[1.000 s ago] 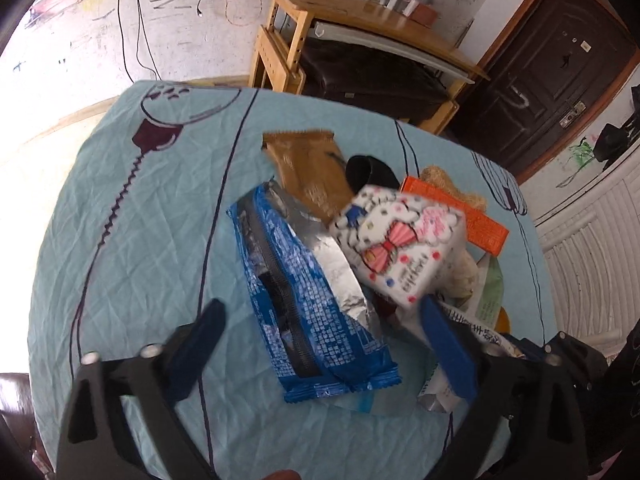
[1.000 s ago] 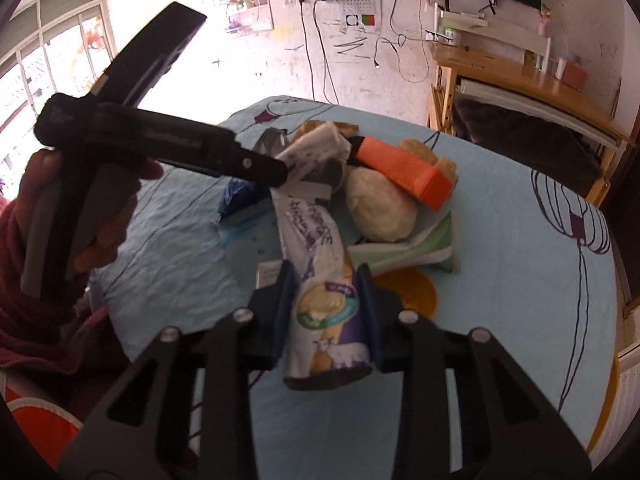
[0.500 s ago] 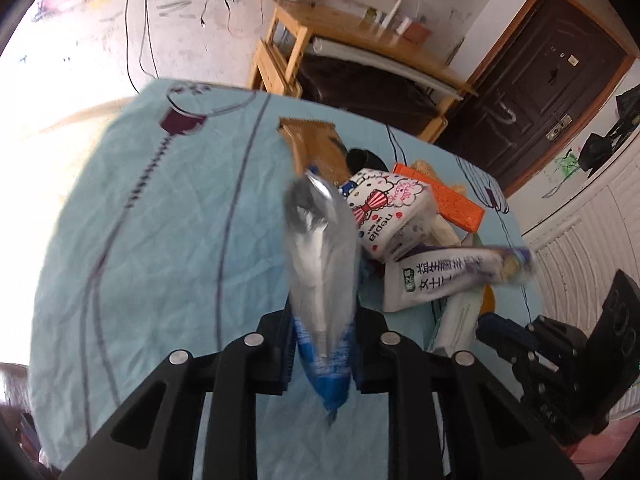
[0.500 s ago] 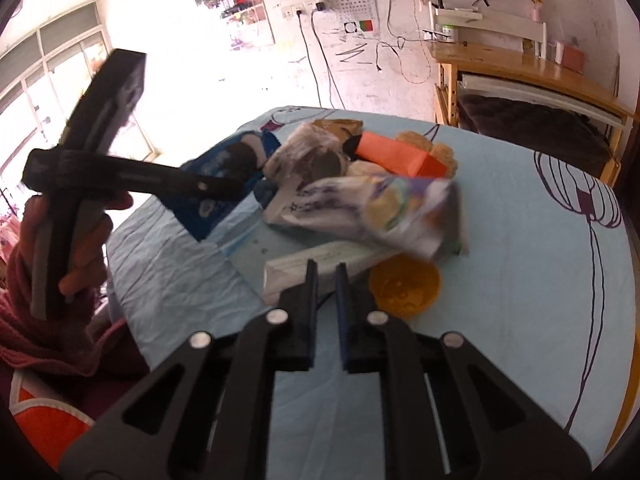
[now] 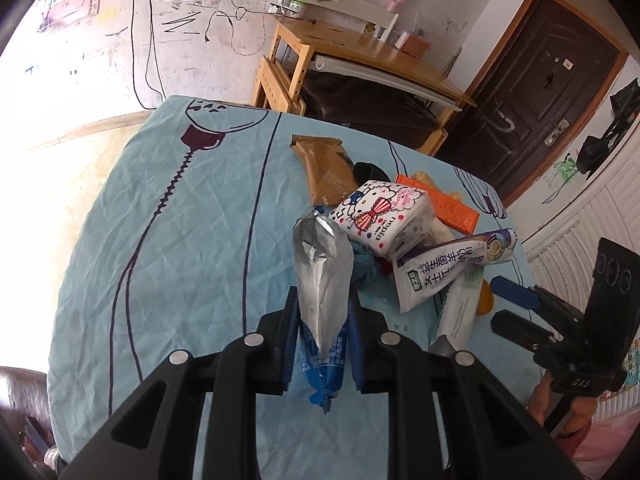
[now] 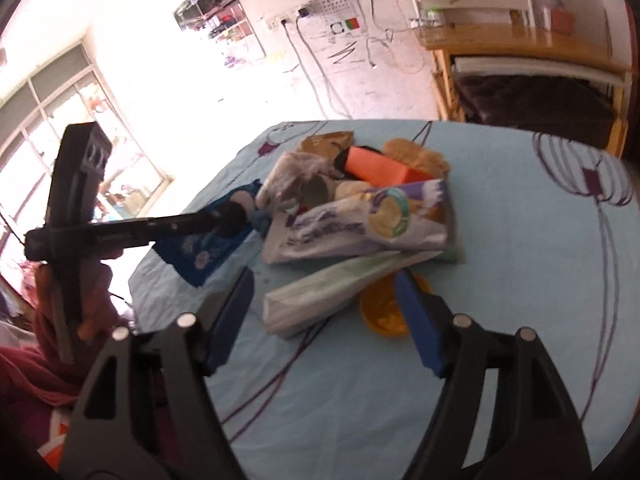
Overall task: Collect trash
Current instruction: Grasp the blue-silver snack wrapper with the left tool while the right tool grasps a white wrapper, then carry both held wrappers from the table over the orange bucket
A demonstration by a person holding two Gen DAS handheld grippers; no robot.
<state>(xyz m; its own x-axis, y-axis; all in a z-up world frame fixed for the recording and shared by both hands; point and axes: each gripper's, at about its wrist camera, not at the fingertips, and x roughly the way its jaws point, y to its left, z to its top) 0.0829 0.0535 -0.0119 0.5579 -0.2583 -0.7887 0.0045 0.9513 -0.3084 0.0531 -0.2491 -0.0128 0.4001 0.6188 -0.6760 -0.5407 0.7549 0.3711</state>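
Crinkled glossy foil wrapper [image 5: 322, 280], wrinkled matt cloth tablecloth [image 5: 192, 240], smooth wooden desk [image 5: 372, 50]

Between the left gripper's [image 5: 324, 330] blue pads sits a blue wrapper [image 5: 322, 364] with a silver inside. Ahead lies a light blue cloth [image 5: 192, 248] with dark purple line drawings, a brown packet [image 5: 326, 170], a white polka-dotted tissue pack [image 5: 382, 216], an orange box [image 5: 452, 208].

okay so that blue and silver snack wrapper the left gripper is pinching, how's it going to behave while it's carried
The snack wrapper is probably floppy: its silver top stands crumpled above the left gripper while the blue tail droops below. It looks empty, so likely very light. The glossy foil may slip if the pinch loosens.
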